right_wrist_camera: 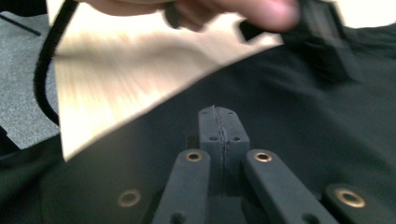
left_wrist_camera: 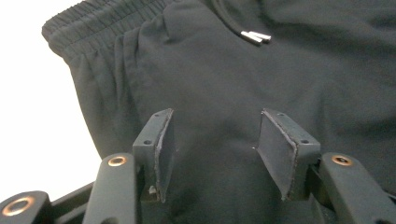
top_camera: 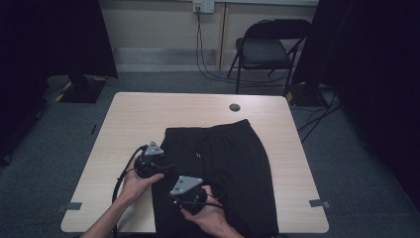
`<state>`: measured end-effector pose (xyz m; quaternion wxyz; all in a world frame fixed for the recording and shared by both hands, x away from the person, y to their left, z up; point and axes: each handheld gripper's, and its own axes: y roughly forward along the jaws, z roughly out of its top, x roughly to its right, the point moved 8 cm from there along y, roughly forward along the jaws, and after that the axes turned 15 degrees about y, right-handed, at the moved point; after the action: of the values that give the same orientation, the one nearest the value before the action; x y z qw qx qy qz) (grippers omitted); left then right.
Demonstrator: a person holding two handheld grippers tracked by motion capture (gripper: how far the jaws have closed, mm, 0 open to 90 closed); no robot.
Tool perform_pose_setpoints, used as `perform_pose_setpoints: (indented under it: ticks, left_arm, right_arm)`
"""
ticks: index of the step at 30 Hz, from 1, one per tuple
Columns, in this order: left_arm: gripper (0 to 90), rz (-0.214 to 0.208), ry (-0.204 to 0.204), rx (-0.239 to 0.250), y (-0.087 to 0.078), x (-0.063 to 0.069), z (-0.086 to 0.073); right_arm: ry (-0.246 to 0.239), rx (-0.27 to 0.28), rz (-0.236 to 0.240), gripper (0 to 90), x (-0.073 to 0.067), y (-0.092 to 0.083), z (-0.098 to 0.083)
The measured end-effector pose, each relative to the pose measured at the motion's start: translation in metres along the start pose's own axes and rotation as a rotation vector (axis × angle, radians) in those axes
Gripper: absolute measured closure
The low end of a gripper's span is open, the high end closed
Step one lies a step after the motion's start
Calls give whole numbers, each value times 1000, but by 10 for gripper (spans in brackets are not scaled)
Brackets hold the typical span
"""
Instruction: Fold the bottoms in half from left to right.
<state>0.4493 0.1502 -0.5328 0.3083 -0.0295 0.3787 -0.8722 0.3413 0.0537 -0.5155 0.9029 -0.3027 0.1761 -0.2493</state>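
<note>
Wood table (top_camera: pixel 133 111) w/ black shorts (top_camera: pixel 233 163) spread on it; folding chair (top_camera: pixel 265 49) on grey carpet beyond.
High view: shorts lie centre-right, waistband at far end. Left gripper (top_camera: pixel 166 167) sits at the shorts' left edge; right gripper (top_camera: pixel 190 198) over their near-left part. Left gripper view: jaws stand apart above the fabric, nothing between the pads (left_wrist_camera: pixel 163 149); drawstring tips (left_wrist_camera: pixel 256 36) farther off. Right gripper view: jaws (right_wrist_camera: pixel 223 140) pressed together, no cloth seen between; shorts beneath, table left.

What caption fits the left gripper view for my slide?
Left gripper, jaws open, poised over black shorts near the elastic waistband and metal-tipped drawstring.
</note>
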Motion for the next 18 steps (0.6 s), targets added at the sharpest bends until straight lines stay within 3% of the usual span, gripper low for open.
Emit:
perform_pose_setpoints:
  ticks: [2, 4, 7, 10, 11, 13, 15, 18]
  left_arm:
    - [451, 2, -1, -13, 2, 1, -1]
    - [457, -1, -6, -13, 4, 0, -1]
    - [485, 5, -11, -39, 6, -2, -5]
    - [496, -7, -4, -76, 11, 0, -11]
    - [495, -6, -7, -67, 12, 0, -11]
    - [501, -2, -4, -65, 12, 1, -11]
    - [499, -7, -8, -61, 11, 1, -12]
    - [490, -4, -10, -62, 9, -1, -12]
  right_arm:
    - [21, -3, -18, 900, 11, -7, -6]
    - [45, -9, 0, 850, 10, -5, -11]
    - [23, -8, 50, 700, -11, 12, -10]
    - [-23, -54, 80, 574, -31, 34, -11]
    - [-26, -60, 91, 552, -37, 40, -11]
    - [-45, -76, 77, 510, -42, 49, -12]
    - [-35, -69, 75, 529, -42, 54, -13]
    - [-45, -54, 66, 725, -40, 55, -12]
